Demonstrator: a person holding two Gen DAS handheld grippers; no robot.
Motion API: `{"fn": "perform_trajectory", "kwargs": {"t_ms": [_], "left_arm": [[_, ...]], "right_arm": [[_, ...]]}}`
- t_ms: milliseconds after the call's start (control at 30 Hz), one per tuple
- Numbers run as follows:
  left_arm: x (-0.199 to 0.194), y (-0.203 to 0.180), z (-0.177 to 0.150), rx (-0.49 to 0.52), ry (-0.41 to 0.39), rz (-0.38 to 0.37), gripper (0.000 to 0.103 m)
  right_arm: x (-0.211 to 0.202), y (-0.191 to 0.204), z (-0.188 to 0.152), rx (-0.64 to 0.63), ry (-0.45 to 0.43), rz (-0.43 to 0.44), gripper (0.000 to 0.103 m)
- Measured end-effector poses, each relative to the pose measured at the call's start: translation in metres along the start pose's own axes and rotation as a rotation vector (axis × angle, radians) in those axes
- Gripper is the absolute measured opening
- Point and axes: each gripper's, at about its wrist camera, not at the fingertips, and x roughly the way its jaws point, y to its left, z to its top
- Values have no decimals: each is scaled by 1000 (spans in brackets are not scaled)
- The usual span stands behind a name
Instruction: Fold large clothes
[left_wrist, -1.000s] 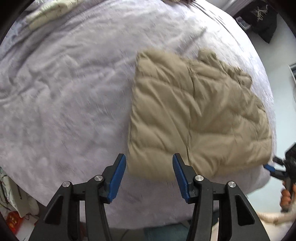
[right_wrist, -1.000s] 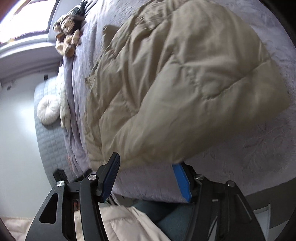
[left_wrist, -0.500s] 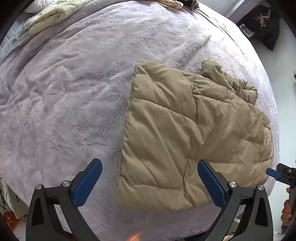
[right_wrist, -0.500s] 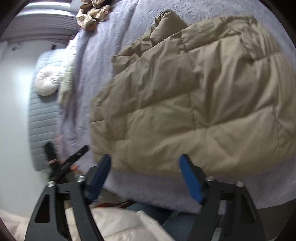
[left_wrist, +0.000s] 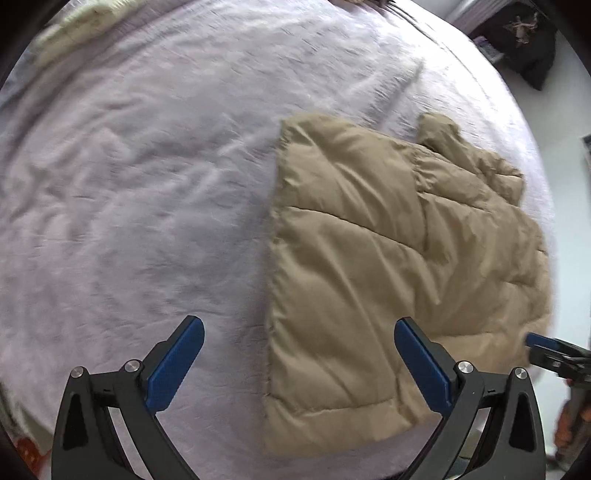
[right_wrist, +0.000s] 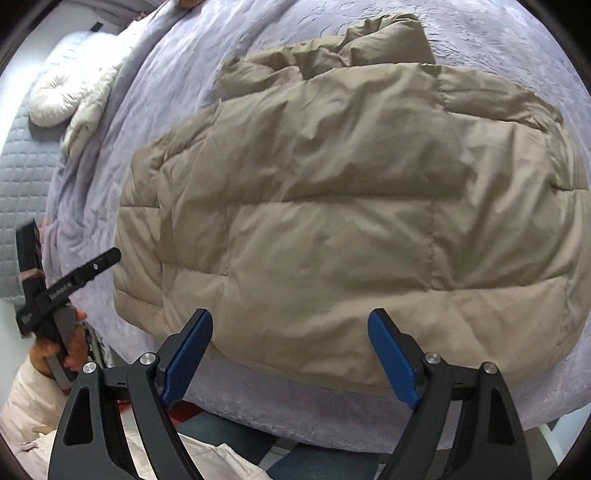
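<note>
A tan quilted puffer jacket (left_wrist: 388, 258) lies folded flat on a lilac bed cover (left_wrist: 147, 184), near the bed's front right edge. It fills most of the right wrist view (right_wrist: 332, 221). My left gripper (left_wrist: 299, 354) is open and empty, hovering above the jacket's near left corner. My right gripper (right_wrist: 290, 350) is open and empty, just above the jacket's near edge. The right gripper's tip shows at the right edge of the left wrist view (left_wrist: 550, 350). The left gripper shows at the left of the right wrist view (right_wrist: 66, 284).
A cream folded garment (left_wrist: 81, 26) lies at the bed's far left. A round white cushion (right_wrist: 55, 96) and a grey quilted headboard (right_wrist: 18, 166) are at the bed's head. Dark items (left_wrist: 524, 40) hang past the far right corner. The bed edge (right_wrist: 332, 417) drops off just below the jacket.
Both grippers went from half closed at the jacket's edge to wide open and drew back from it. The jacket has settled flat on the bed.
</note>
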Motion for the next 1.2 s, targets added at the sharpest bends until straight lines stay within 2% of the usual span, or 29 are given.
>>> {"fn": "perform_trajectory", "kwargs": {"t_ms": [67,167,300,467,567,767,833,867,900,933,967,1000,1033,1100,1200], "left_arm": [[7,7,5,7,37,-81,103],[13,17,12,15,47,-133,103],[32,34,23,-2,109,-271,103],[61,30,36,29,176,-365,103],[75,16,43,67,201,-409,103],[99,-14,48,166,258,-427,103],[104,-21,49,191,270,-427,102],[105,-25,49,198,269,-434,97],[105,-27,50,204,272,-442,80],[106,-30,51,209,285,-465,62],[104,-32,52,204,296,-509,52],[102,-33,52,197,303,-533,40],[96,-37,53,194,302,-543,37],[85,-44,52,206,294,-541,33],[58,-63,51,219,276,-585,33]], "right_arm": [[4,1,0,4,7,-1,88],[7,-2,-1,21,15,-9,88],[11,-3,-2,42,16,-35,88],[12,-2,5,66,1,-26,88],[10,3,11,59,-20,-24,88],[6,9,32,62,-94,-57,87],[5,9,41,73,-127,-70,73],[5,8,46,76,-138,-69,54],[7,7,50,79,-143,-71,34],[8,6,54,82,-148,-78,25],[11,6,59,81,-160,-81,16],[14,5,64,76,-171,-81,13],[18,5,67,71,-180,-83,12],[25,4,78,52,-201,-90,10],[37,-1,95,53,-223,-92,8]]}}
